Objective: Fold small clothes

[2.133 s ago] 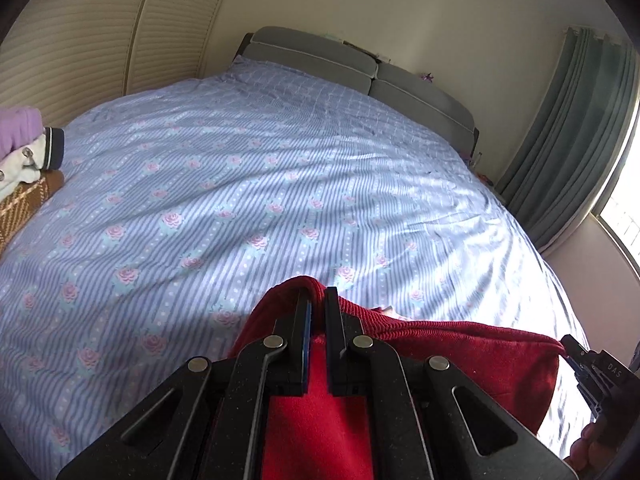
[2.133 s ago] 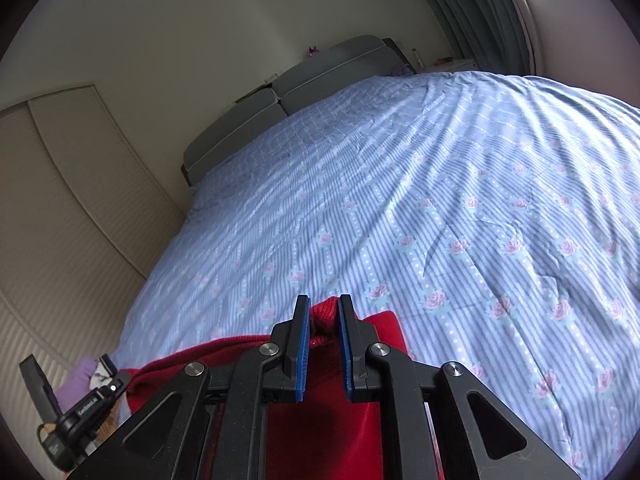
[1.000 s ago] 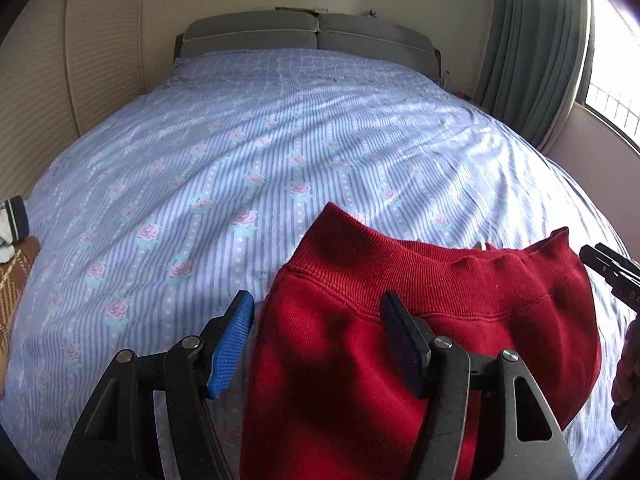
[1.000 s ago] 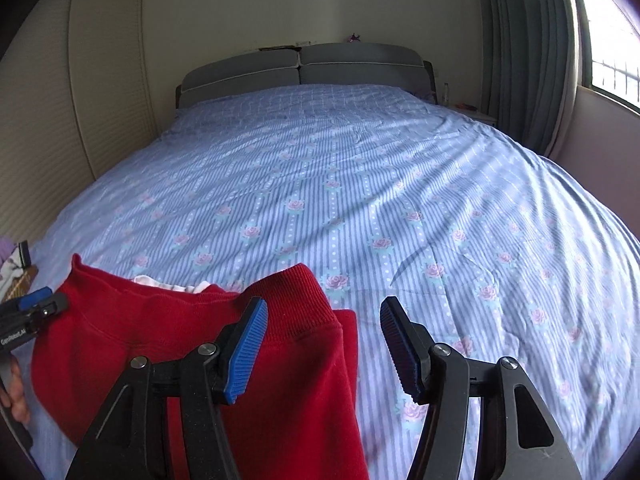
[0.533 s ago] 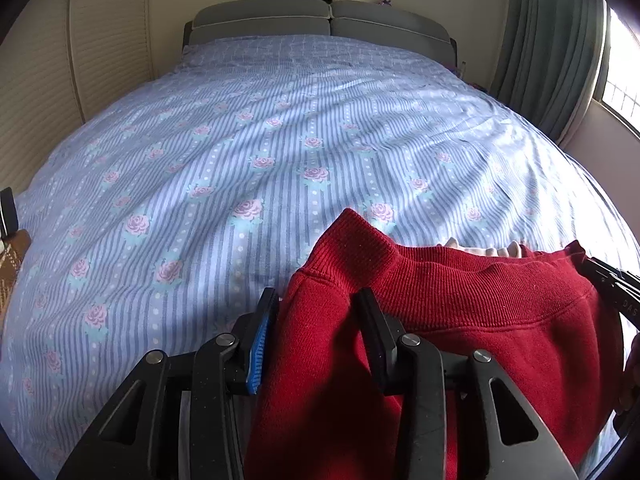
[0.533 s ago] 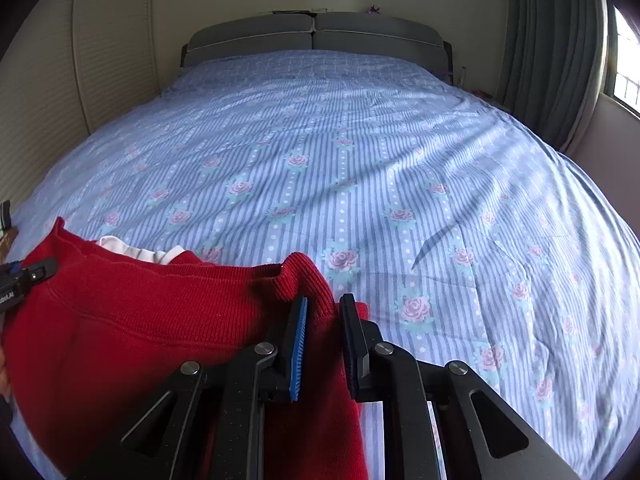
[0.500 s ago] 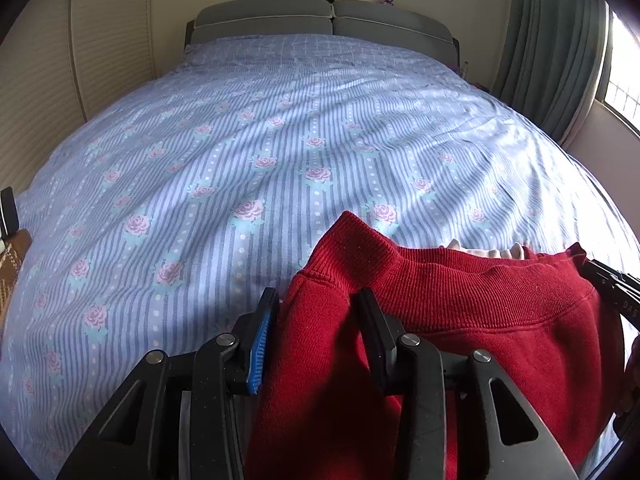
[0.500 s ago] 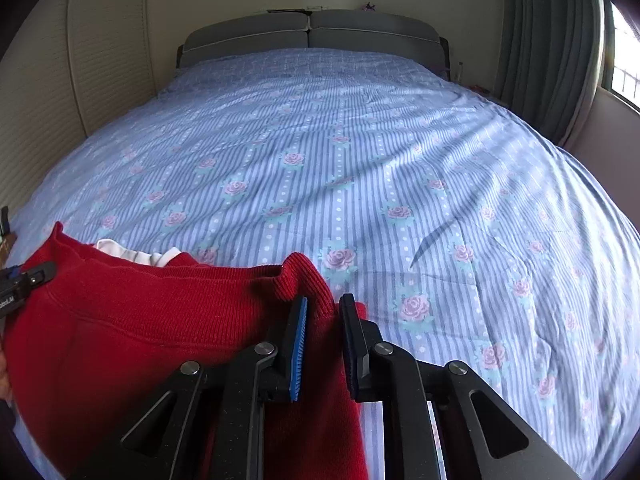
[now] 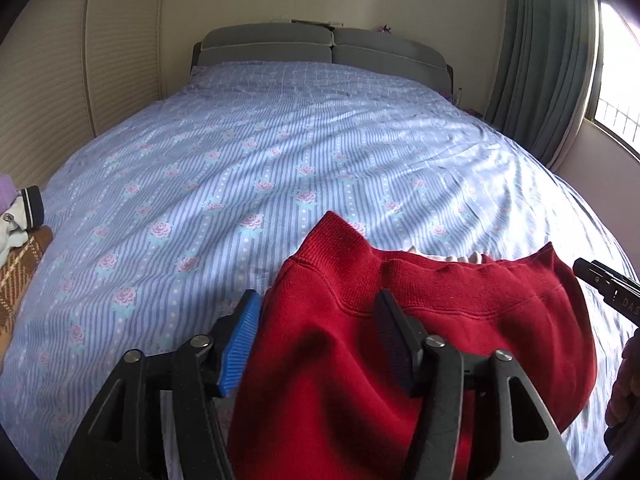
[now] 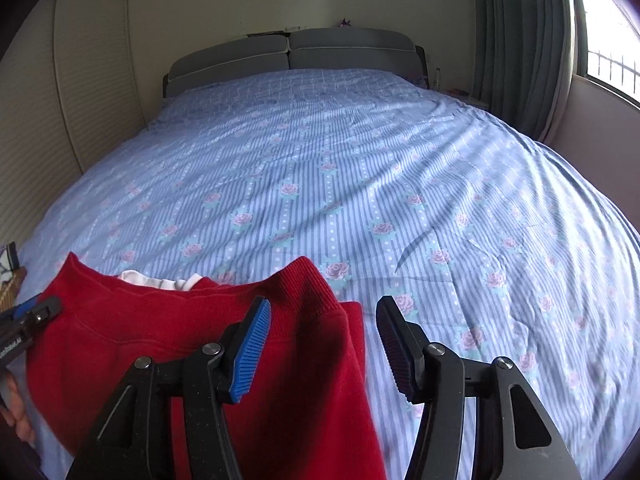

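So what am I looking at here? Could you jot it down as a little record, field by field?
Place: bed with a blue rose-striped cover
Garment: red sweater, lying on the cover
Left gripper: jaws opening, sweater corner between them, pads not pressing
Right gripper: jaws opening, sweater edge between them, not gripped
Beside bed: other clothes at the left edge

One red sweatshirt (image 9: 400,344), one bed (image 9: 240,168) with two grey headboard cushions (image 9: 267,46), two tools (image 9: 316,344) (image 10: 320,344), and one clothes pile (image 9: 16,216) far left.

Both wrist views close over bed (image 9: 280,152)
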`<move>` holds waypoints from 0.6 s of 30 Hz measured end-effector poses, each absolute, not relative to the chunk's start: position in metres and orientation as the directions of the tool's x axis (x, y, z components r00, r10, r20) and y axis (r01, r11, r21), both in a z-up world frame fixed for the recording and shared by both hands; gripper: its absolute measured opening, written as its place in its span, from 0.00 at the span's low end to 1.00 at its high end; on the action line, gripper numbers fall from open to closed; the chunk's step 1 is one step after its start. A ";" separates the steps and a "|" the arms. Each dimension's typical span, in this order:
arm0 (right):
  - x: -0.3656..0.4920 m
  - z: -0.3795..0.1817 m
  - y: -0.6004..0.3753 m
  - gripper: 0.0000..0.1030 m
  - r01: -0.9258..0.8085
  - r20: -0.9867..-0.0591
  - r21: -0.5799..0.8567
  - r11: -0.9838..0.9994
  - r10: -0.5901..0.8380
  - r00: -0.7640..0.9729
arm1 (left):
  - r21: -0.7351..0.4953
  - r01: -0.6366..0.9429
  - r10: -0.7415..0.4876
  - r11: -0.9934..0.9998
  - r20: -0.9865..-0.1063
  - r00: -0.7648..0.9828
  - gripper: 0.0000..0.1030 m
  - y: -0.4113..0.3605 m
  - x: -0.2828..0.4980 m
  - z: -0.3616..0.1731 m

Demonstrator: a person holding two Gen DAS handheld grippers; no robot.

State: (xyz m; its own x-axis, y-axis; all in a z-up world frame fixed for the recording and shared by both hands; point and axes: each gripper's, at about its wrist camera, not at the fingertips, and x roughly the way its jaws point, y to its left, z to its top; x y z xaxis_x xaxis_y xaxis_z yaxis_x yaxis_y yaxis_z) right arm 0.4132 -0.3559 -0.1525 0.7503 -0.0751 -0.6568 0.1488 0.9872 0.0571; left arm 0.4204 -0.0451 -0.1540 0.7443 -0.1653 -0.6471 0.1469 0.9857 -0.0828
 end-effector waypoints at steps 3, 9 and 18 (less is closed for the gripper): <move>0.393 -0.144 -0.338 0.58 0.104 -0.626 0.058 0.993 -0.045 0.779 | -0.082 0.169 -0.184 0.982 -0.595 0.782 0.72 -0.055 0.392 -0.145; 0.375 -0.162 -0.304 0.63 0.045 -0.648 0.009 0.999 -0.028 0.761 | -0.072 0.228 -0.227 0.971 -0.587 0.777 0.81 -0.076 0.366 -0.158; 0.379 -0.200 -0.312 0.81 0.075 -0.706 -0.001 0.997 -0.054 0.706 | -0.108 0.179 -0.204 0.978 -0.672 0.712 0.89 -0.065 0.385 -0.197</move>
State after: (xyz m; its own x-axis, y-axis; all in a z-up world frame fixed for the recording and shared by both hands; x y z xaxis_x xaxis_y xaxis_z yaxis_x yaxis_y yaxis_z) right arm 0.3794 -0.3120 -0.1996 0.7057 -0.0537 -0.7064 0.0752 0.9972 -0.0006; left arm 0.3847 -0.0648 -0.1973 0.7119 -0.2043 -0.6719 0.1787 0.9780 -0.1080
